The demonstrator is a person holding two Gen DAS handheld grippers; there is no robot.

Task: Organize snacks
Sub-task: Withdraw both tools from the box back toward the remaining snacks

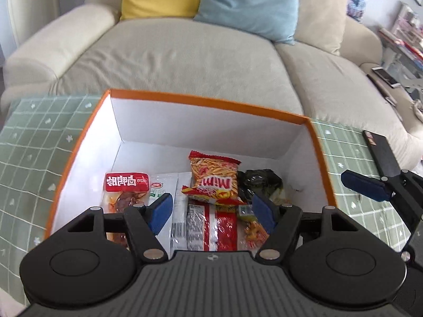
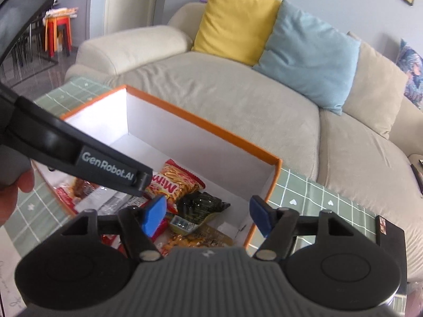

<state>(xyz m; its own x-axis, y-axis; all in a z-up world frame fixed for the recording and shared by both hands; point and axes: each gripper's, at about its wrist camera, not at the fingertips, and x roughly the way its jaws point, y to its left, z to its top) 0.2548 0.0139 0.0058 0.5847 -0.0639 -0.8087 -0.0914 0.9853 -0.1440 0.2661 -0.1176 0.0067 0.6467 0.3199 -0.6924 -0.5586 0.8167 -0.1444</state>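
Orange box [image 1: 201, 99] holds our snacks [image 1: 214, 182] together; both tongs, left [image 1: 211, 208] and right [image 2: 206, 215], spread empty above it.

- Table under a green grid-pattern tablecloth [image 1: 34, 142], small white hearts and stars printed on it; cloth visible on both sides of the fingers.
- Orange-rimmed white box [image 1: 206, 103] sits directly on the cloth, open top, ahead of and below the left fingers.
- Black flat object [image 1: 380, 153] lies on the cloth beyond the box's right wall, right of the fingers; identity unclear.
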